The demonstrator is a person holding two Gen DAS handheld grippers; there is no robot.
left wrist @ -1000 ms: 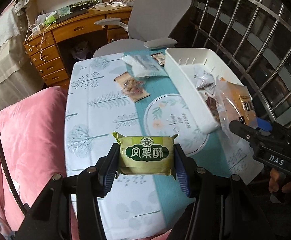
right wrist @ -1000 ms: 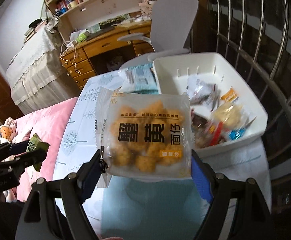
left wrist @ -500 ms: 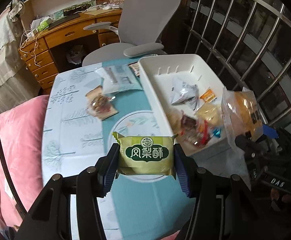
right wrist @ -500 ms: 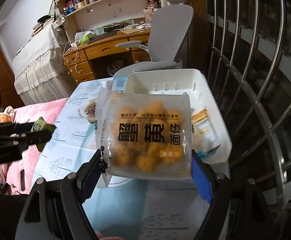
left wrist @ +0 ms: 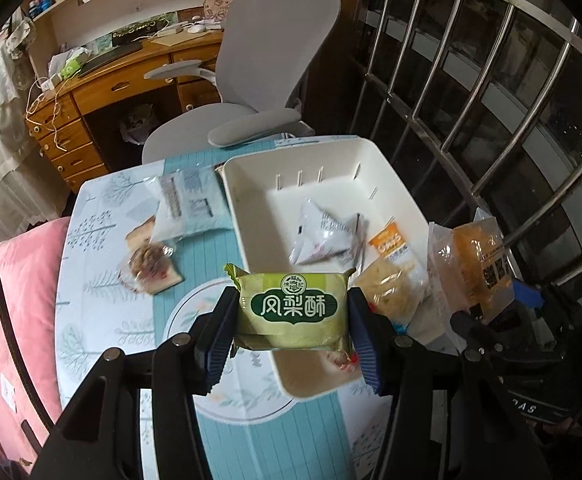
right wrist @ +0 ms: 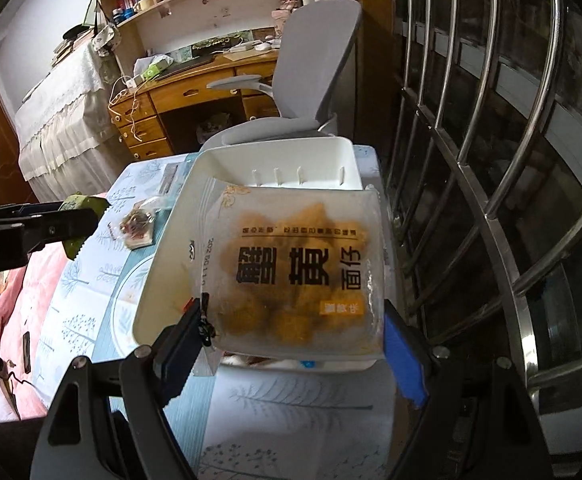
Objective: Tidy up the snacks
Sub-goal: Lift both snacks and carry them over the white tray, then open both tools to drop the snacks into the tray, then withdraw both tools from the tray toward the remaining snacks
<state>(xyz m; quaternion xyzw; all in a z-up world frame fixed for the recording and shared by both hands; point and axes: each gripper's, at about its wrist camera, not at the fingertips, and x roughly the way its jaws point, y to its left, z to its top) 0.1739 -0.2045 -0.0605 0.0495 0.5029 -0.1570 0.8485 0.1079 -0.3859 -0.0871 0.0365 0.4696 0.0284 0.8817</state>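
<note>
The left hand-held gripper (left wrist: pixel 293 330) is closed about a third of the way on a green pastry packet (left wrist: pixel 294 309), which is pinched by its two short ends between the blue pads. The packet is carried in the air just ahead of the jaws, over the near left rim of the white bin (left wrist: pixel 251 216). The right hand-held gripper (right wrist: pixel 293 330) is spread wide on a clear bag of orange snacks (right wrist: pixel 295 268), which is gripped near its lower corners and hangs above the bin's near end.

Several risks are judged from here. The clear bag is held only at its slack edges, so it could be lost from the pads if it is swung or tilted, and it could be dropped beyond the right rim, toward the metal window bars (right wrist: pixel 491 184) to the right of that gripper. The green packet is over the rim rather than the middle, so an early release could leave it on the table (left wrist: pixel 103 304) or perched on the edge. Both grippers are close together over one bin, so a collision of fingers or packets is possible. Loose packets already lying ahead of the left gripper in the bin, among them a white pouch (left wrist: pixel 323 236), could be crushed or pushed out if the load is lowered hard.
</note>
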